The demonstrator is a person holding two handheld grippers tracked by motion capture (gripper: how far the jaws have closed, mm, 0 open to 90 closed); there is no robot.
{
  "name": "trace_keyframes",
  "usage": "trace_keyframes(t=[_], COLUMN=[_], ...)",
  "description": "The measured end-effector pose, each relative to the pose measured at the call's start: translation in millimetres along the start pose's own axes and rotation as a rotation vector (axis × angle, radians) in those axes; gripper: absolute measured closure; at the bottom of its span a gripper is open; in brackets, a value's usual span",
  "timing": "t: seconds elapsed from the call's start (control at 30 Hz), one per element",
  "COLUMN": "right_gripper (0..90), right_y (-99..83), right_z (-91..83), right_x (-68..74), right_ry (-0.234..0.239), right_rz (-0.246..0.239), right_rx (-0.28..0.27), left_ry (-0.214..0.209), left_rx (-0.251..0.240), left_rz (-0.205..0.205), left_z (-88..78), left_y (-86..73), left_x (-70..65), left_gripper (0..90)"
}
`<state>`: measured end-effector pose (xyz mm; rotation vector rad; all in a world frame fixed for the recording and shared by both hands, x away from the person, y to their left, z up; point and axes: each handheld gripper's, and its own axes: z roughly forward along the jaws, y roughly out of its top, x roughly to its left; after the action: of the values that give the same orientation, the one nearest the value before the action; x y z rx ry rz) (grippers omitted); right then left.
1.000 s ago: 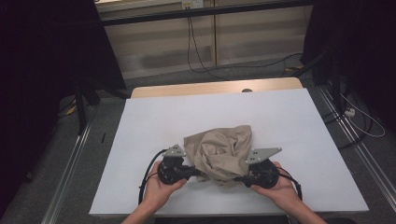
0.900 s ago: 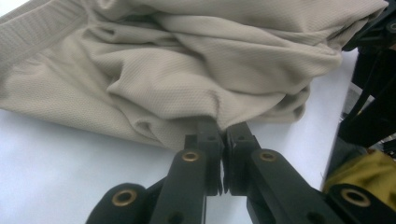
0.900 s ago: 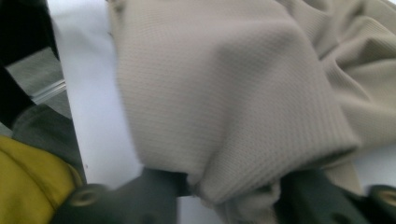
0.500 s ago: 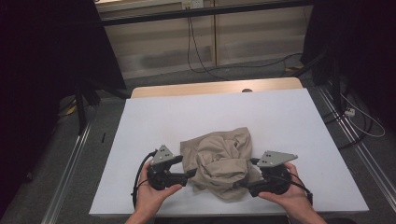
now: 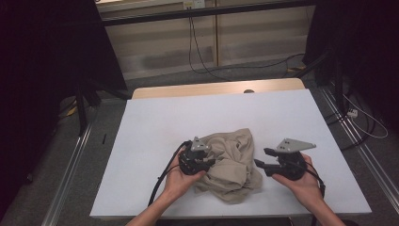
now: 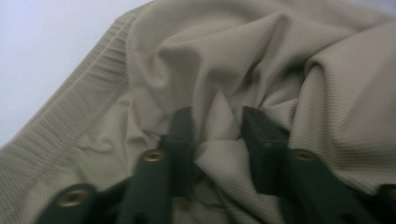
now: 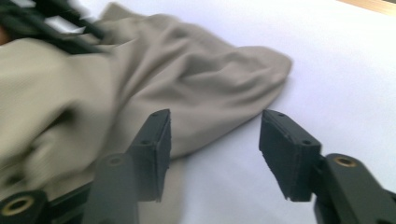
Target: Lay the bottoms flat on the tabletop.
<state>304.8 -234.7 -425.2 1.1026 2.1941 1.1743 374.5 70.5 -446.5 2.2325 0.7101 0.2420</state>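
Note:
A crumpled beige cloth (image 5: 235, 160) lies in a heap on the white table (image 5: 188, 113), near its front edge. My left gripper (image 5: 212, 162) pokes into the heap's left side. Its jaws have just been closing, and in the left gripper view (image 6: 218, 126) they pinch a raised fold of the cloth (image 6: 280, 70). My right gripper (image 5: 260, 157) hovers just right of the heap, pointing left at it. Its jaws have also been closing but stand open (image 7: 215, 135). Nothing is gripped between them; behind the gap are the cloth's edge (image 7: 187, 84) and bare table (image 7: 350, 70).
A wooden strip (image 5: 216, 89) runs along the table's far edge. Metal rails (image 5: 70, 165) flank the table on the floor. Cables (image 5: 197, 52) lie on the floor beyond it. Bare white surface lies left, right and behind the cloth.
Both grippers let go of the cloth's sides and drew apart. The left one then pushed back into the heap and closed on a fold. The right one moved off to the right.

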Motion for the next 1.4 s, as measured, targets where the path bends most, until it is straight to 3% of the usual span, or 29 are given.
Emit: trace_keyframes(t=[0.03, 0.1, 0.2, 0.27, 0.33, 0.4, 0.53, 0.6, 0.63, 0.73, 0.8, 0.83, 0.93, 1.03, 1.1, 1.17, 1.23, 1.37, 1.4], right_gripper=[47.5, 51.8, 55.7, 56.3, 55.7, 54.3, 50.4, 45.2, 47.6, 52.1, 62.3, 79.4, 85.0, 85.3, 85.3, 84.5, 79.4, 71.9, 70.2], right_y=[3.6, 11.9, 24.8, 30.9, 35.1, 39.7, 40.9, 40.1, 38.8, 32.6, 32.1, 32.0, 30.4, 30.0, 30.3, 30.1, 30.0, 32.1, 33.5], right_z=[6.4, 19.0, 39.2, 54.0, 69.0, 89.5, 100.7, 108.1, 111.4, 115.9, 114.1, 112.3, 109.6, 109.2, 108.1, 107.0, 106.7, 107.9, 108.9], right_x=[-5.1, -14.7, -28.2, -34.8, -40.0, -51.0, -59.2, -61.8, -63.1, -68.6, -72.0, -74.5, -77.6, -77.8, -77.9, -79.3, -79.8, -82.3, -83.3], right_ry=[-0.005, -0.022, -0.048, -0.046, -0.075, -0.099, -0.081, -0.097, -0.123, -0.118, -0.12, -0.103, -0.074, -0.075, -0.083, -0.085, -0.084, -0.073, -0.071], right_rz=[0.005, 0.012, 0.031, 0.054, 0.059, 0.097, 0.139, 0.129, 0.109, 0.149, 0.166, 0.175, 0.194, 0.183, 0.171, 0.176, 0.176, 0.195, 0.203], right_rx=[0.004, 0.008, 0.015, 0.028, 0.039, 0.055, 0.056, 0.087, 0.11, 0.124, 0.121, 0.121, 0.107, 0.106, 0.11, 0.107, 0.104, 0.085, 0.077], left_ry=[-0.017, -0.039, -0.068, -0.08, -0.073, -0.068, -0.046, 0.007, 0.018, 0.033, 0.056, 0.068, 0.107, 0.137, 0.15, 0.155, 0.135, 0.127, 0.123], left_rx=[0.008, 0.022, -0.005, -0.014, -0.046, -0.068, -0.123, -0.129, -0.134, -0.168, -0.195, -0.196, -0.197, -0.186, -0.132, -0.092, -0.111, -0.074, -0.081], left_rz=[0.005, 0.001, -0.039, -0.035, -0.042, -0.078, -0.116, -0.092, -0.08, -0.096, -0.118, -0.117, -0.162, -0.2, -0.255, -0.295, -0.336, -0.351, -0.352], left_z=[-3.4, -10.9, -21.6, -25.9, -28.7, -31.9, -40.0, -43.3, -44.9, -52.2, -55.7, -56.2, -56.1, -52.3, -45.0, -38.2, -33.9, -20.7, -17.9], left_y=[0.0, -4.5, -16.7, -18.1, -17.0, -15.9, -15.0, -14.2, -14.3, -14.7, -15.9, -16.4, -19.7, -23.1, -27.4, -30.2, -31.3, -31.5, -32.0], left_x=[0.3, 0.0, 1.8, 3.7, 6.5, 10.8, 20.5, 24.1, 26.0, 34.3, 39.7, 42.3, 53.8, 66.2, 76.2, 84.4, 89.2, 91.3, 89.9], left_gripper=[78.1, 78.7, 77.5, 73.4, 67.8, 54.0, 47.2, 41.5, 37.7, 35.4, 33.5, 32.9, 32.5, 35.1, 46.8, 52.1, 55.5, 62.4, 60.3])
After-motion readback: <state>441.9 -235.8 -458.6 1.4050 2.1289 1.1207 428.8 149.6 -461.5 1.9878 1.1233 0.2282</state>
